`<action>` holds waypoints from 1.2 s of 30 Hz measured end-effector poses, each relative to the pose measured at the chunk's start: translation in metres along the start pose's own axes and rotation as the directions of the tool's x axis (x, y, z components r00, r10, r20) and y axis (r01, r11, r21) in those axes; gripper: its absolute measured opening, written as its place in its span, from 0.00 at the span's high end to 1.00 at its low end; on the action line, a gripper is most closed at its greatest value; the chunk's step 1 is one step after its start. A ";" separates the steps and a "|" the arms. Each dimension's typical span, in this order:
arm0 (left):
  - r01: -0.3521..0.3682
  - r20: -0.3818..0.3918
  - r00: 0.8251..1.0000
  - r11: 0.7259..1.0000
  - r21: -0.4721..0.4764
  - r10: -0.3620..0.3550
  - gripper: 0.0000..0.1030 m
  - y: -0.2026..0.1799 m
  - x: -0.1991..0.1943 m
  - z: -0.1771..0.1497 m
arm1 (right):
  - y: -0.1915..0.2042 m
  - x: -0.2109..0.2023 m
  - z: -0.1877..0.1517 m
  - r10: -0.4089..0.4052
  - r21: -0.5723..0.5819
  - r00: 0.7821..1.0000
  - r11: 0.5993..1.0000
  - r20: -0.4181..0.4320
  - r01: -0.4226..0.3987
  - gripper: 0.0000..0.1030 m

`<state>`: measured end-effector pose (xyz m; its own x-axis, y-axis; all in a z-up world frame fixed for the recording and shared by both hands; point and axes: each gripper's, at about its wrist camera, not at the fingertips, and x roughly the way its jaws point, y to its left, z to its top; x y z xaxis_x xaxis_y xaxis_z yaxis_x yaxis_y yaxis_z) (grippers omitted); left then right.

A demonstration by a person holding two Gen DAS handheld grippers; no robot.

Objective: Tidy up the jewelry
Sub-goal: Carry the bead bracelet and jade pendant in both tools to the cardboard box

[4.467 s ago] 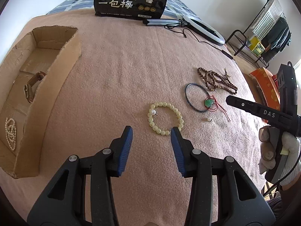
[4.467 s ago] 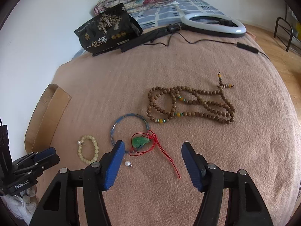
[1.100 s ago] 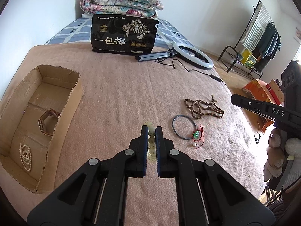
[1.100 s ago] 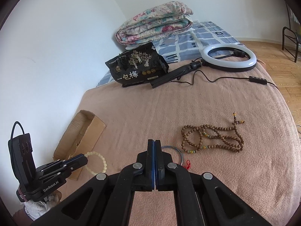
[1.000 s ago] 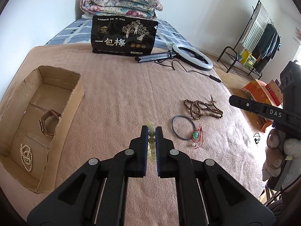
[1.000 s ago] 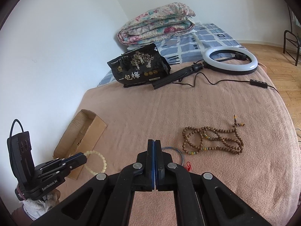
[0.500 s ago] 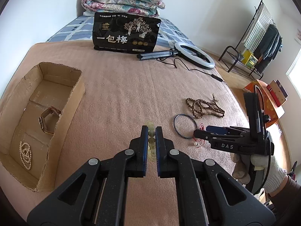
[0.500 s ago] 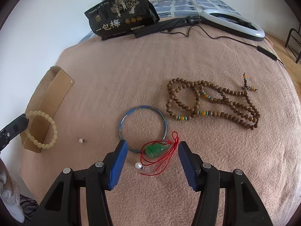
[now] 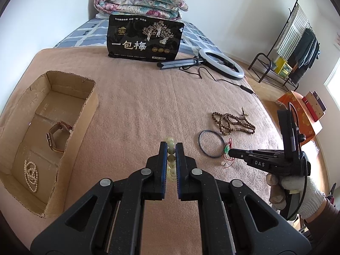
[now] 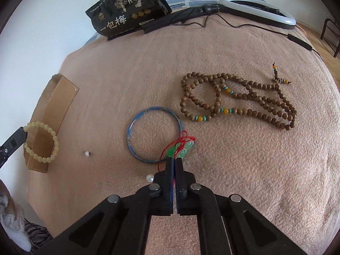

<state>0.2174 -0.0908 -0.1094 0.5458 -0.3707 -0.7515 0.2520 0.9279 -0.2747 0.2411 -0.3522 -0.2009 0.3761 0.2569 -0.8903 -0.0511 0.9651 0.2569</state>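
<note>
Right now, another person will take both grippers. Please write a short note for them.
Left gripper: shut on the pale bead bracelet, held in the air.
Right gripper: shut on the green pendant with its red cord, down on the blanket.
Done: watch and pearl strand lie in the cardboard box.
Left: blue bangle, wooden bead necklace, two loose pearls.

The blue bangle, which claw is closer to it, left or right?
Right. The right claw is shut on the green pendant lying against the blue bangle. The left claw holds the pale bead bracelet off to the bangle's left.
</note>
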 end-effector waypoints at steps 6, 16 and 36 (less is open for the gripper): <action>0.001 0.009 1.000 1.000 0.000 -0.001 0.95 0.001 -0.004 0.001 | 0.007 -0.019 0.001 0.003 -0.017 0.998 1.000 0.055 -0.002 1.00; 0.005 0.037 0.999 1.000 -0.023 -0.005 0.95 0.010 -0.018 0.006 | 0.031 -0.067 0.015 0.072 -0.027 0.981 0.997 0.179 -0.069 1.00; -0.026 0.096 0.995 0.995 -0.092 0.035 0.95 0.053 -0.047 0.017 | 0.105 -0.113 0.033 0.216 -0.139 0.935 0.973 0.281 -0.183 1.00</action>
<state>0.2185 -0.0250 -0.0782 0.6287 -0.3400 -0.6993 0.1634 0.9370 -0.3087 0.2232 -0.2813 -0.0607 0.6005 0.4348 -0.6711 -0.2474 0.8991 0.3611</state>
